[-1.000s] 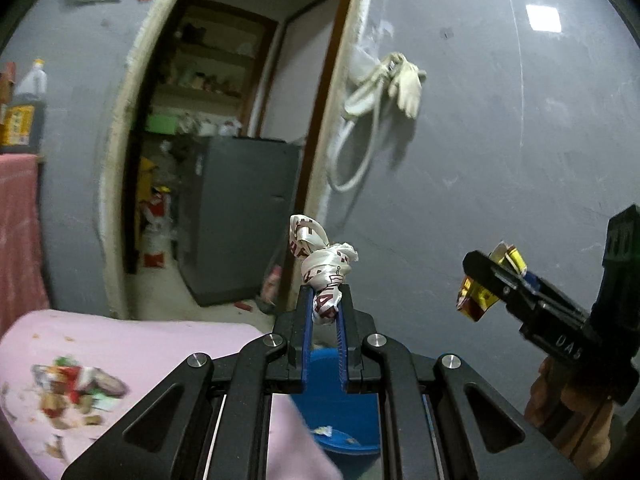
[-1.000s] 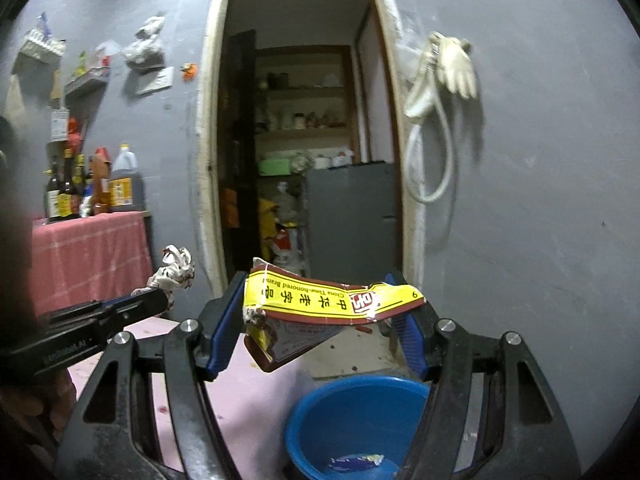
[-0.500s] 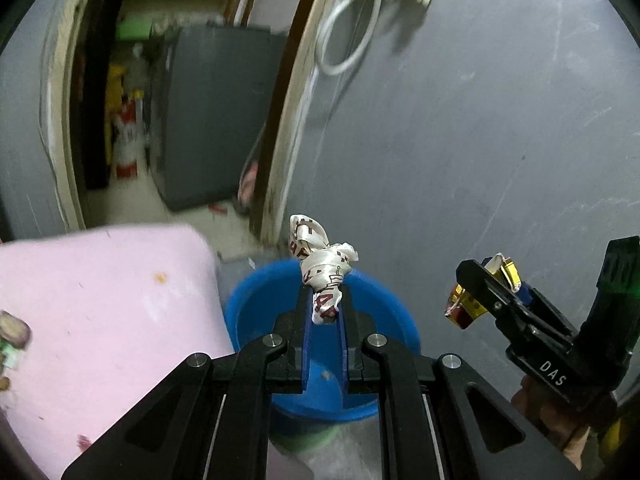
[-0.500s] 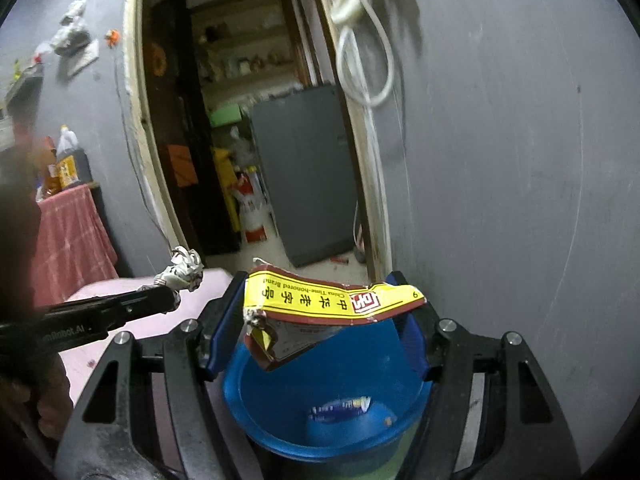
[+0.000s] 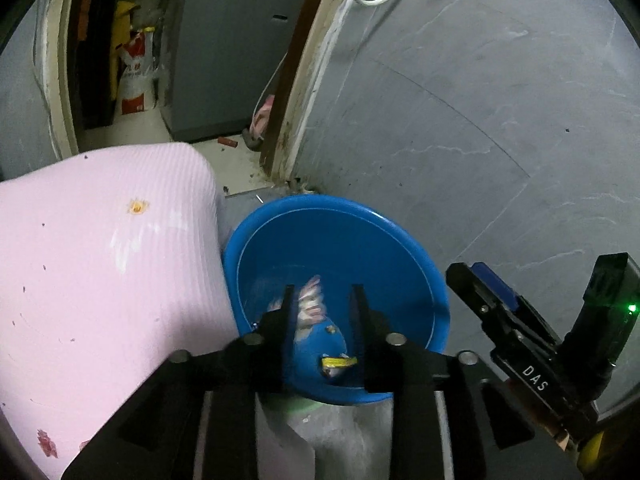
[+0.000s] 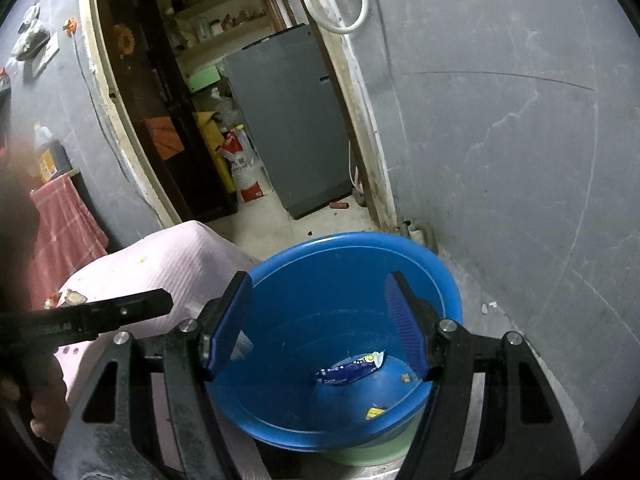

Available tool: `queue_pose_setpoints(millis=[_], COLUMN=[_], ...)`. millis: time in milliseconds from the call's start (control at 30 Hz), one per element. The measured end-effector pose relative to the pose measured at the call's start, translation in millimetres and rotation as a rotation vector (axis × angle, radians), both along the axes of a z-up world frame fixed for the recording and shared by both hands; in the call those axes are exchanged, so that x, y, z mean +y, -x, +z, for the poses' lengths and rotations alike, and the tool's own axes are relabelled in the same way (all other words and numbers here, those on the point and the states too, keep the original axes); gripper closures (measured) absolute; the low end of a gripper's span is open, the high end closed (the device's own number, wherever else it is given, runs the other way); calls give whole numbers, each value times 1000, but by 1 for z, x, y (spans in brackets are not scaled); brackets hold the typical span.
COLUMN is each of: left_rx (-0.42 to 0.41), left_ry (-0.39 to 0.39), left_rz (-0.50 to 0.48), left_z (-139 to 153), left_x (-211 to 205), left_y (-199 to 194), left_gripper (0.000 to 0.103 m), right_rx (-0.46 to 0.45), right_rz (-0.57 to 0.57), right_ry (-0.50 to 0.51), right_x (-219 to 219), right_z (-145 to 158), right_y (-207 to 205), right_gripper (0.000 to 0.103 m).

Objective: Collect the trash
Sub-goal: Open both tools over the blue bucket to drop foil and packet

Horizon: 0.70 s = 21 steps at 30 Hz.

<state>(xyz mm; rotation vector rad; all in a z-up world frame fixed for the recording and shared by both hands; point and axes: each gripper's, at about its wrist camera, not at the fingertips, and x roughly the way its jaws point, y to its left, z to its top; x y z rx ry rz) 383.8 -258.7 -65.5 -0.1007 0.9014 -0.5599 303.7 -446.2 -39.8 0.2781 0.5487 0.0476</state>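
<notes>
My left gripper [image 5: 322,300] hangs over the blue basin [image 5: 340,205], its jaws opening. A crumpled white and red wrapper [image 5: 310,304] shows as a blur between the fingers, free of the pads, above the basin's inside. My right gripper [image 6: 318,320] is also over the basin [image 6: 448,280] and stands open with nothing between its blue pads. In the basin's bottom lie a blue wrapper [image 6: 352,368] and a small yellow scrap [image 6: 376,412]. The left wrist view shows a yellow wrapper [image 5: 338,362] low in the basin.
A pink cloth-covered surface [image 5: 100,260] with stains borders the basin on the left. The grey wall [image 5: 480,140] stands close behind and to the right. A doorway with a grey cabinet [image 6: 292,128] lies beyond. The basin rests on something green [image 6: 360,456].
Both grippers sank from facing the doorway to over the basin. The left jaws parted and the white wrapper slipped down. The yellow wrapper has left the right gripper.
</notes>
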Motion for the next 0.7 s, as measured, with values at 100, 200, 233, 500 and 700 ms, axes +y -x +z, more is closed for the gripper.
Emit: queue_pose_setpoints(millis=[100,200,233,500,700], left_rx=[6,-3,-12,-153,-270], left_ry=[4,22,29,95,141], left_rz=[4,9,11,69,149], left_z=[1,9,12,60,104], left_x=[4,8,10,42,79], left_y=[0,7,8,28,48], left_gripper=[76,74,71,49,21], right_rx=[-12,-28,-39,-156,-265], right_rz=[-12,-18,-22,-31,-13], right_ry=[3,10,17,65,89], right_x=[-1,-1,0,15,41], right_z=[4,12,17,63,105], right_y=[5,6,8,30,49], right_gripper=[33,30,29,17,2])
